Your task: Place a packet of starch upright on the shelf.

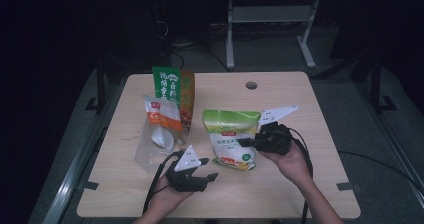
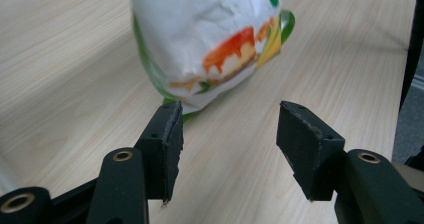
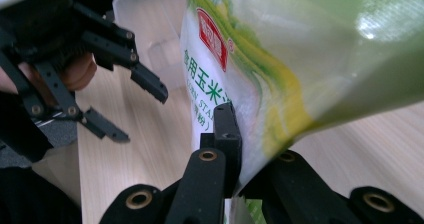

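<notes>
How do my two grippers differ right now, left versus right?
The left gripper has its jaws spread apart and holds nothing; the right gripper has its jaws closed on the edge of the green-and-white bag. The left sits short of the bag's bottom corner, not touching it, while the right grips the bag at its side. Both are black, hand-held and point toward that bag.

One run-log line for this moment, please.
right gripper: shut on starch bag | left gripper: open, near bag | table: bag upright

Each black tool (image 1: 209, 168) has 2 jaws, brass-ringed pivots, a grey triangular plate and black cable.
</notes>
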A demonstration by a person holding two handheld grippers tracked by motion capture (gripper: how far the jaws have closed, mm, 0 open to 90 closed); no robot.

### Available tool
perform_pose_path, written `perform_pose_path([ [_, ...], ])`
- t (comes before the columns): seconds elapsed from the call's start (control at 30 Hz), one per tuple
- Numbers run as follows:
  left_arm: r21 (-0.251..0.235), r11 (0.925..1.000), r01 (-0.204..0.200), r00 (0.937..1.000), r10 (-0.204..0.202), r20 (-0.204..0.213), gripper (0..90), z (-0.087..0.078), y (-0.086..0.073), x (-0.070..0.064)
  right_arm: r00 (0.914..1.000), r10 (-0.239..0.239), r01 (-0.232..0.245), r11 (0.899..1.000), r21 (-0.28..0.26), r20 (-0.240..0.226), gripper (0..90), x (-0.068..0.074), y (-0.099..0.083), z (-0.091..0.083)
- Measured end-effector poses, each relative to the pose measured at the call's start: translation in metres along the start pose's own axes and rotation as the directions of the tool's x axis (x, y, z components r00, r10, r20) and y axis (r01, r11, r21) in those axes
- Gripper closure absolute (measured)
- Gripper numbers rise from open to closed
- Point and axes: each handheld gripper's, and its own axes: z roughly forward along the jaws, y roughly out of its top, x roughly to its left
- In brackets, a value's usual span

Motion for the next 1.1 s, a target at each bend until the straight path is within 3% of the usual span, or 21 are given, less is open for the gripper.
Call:
perform_pose_path([
  [0.3, -0.012, 0.9999, 0.012, 0.9999, -0.012, 0.005, 41.9, -0.011, -0.013, -0.007, 0.9994, -0.032, 0.032, 0.999, -0.02, -0.009, 89.0, 0.006, 0.025, 0.003],
  [0.6, 0.016, 0.9999, 0.006, 0.9998, -0.006, 0.018, 40.9, -0.02, -0.022, -0.012, 0.9985, -0.048, 0.047, 0.999, -0.021, -0.027, 89.1, 0.014, 0.045, 0.007],
  [1.1, 0.01, 0.9996, -0.026, 0.997, 0.025, 0.074, 39.9, -0.015, -0.031, -0.023, 0.9941, -0.084, 0.081, 0.996, -0.035, -0.069, 89.1, 0.028, 0.071, 0.02],
])
